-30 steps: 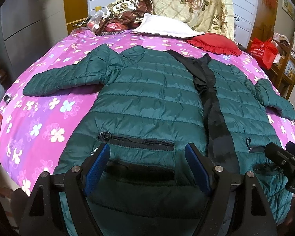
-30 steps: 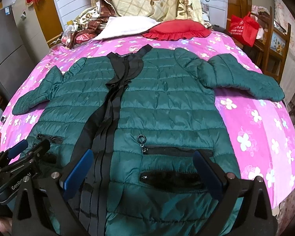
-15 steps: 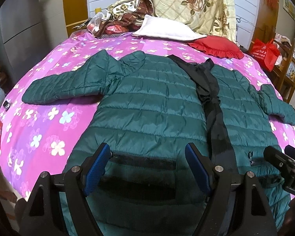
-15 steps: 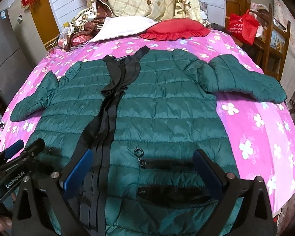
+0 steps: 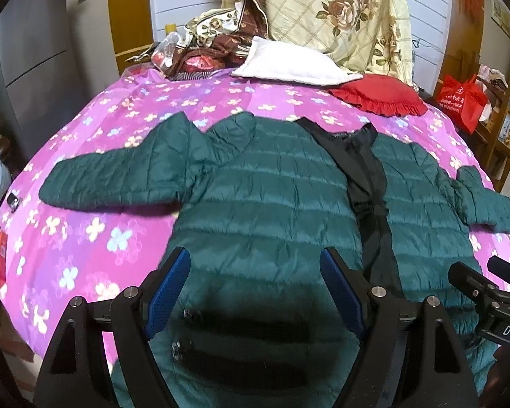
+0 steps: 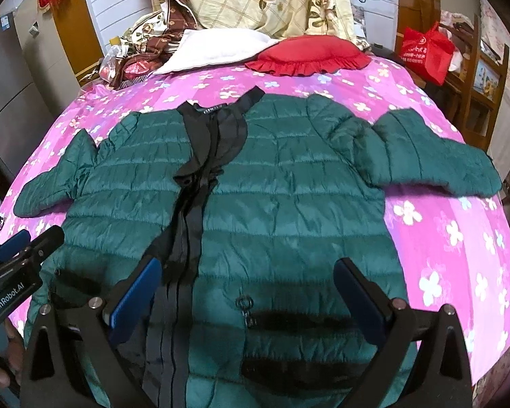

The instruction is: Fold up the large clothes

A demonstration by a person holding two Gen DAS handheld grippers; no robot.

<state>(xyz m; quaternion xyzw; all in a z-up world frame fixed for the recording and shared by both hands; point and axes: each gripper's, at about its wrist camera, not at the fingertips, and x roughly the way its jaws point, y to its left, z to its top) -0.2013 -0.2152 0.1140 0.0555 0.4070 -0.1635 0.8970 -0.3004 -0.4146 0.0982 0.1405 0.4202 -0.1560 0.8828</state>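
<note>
Spreading across the bed with the pink flowered cover (image 5: 95,156), the dark green quilted down jacket (image 5: 272,200) is seen front-up, with both sleeves laid out to the sides and its black zip placket (image 6: 200,183) running down the centre. In the left wrist view the left gripper (image 5: 255,289) is held wide open with nothing between its blue pads, low over the hem at the bottom of the frame; the right gripper (image 6: 248,299) is likewise wide open and empty over the other half of the hem.

Compared with a second ago, both views have been drawn back and raised: more pink cover is now shown above the collar, and the pocket zips have slid down to lie between the pads or below them. The jacket itself has not been shifted. No fold is judged to have been begun; the garment appears to have been smoothed flat, so a sleeve or hem would probably be taken up first.

The red frilled cushion (image 6: 306,57) and white pillow (image 5: 295,64) lie well apart from the jacket, at the upper part of the frame.
</note>
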